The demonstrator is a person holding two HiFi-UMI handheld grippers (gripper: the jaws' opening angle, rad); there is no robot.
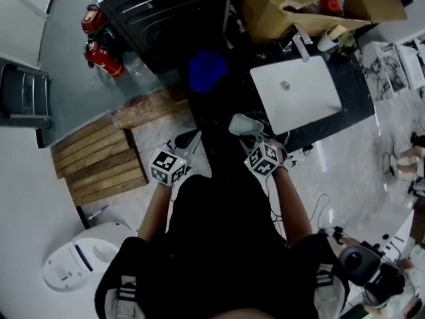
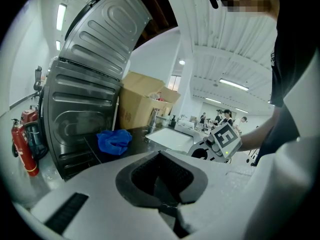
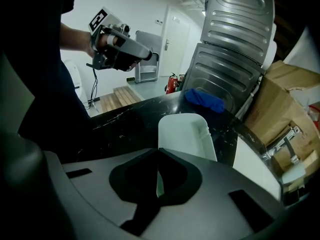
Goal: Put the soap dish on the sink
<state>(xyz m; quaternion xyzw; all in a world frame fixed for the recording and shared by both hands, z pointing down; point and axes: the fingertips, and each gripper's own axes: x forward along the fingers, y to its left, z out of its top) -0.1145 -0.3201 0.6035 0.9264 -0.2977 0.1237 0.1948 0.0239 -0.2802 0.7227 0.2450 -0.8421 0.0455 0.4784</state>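
Note:
A pale, rounded soap dish (image 1: 244, 123) is held at its near edge by my right gripper (image 1: 252, 139), over the black counter just left of the white sink (image 1: 297, 93). In the right gripper view the dish (image 3: 185, 134) sticks out ahead of the right gripper (image 3: 158, 154), whose jaws are shut on its rim, and the sink (image 3: 252, 166) lies to the right. My left gripper (image 1: 189, 140) hangs level with the counter's front and left of the dish. The left gripper (image 2: 160, 156) is shut with nothing in it.
A blue cloth (image 1: 206, 70) lies on the black counter (image 1: 219, 105) behind the dish. An open cardboard box (image 1: 285, 2) stands behind the sink by the faucet (image 1: 300, 45). A dark metal appliance (image 2: 85, 104) rises at the back left. On the floor to the left are a wooden pallet (image 1: 99, 158) and fire extinguishers (image 1: 99, 52).

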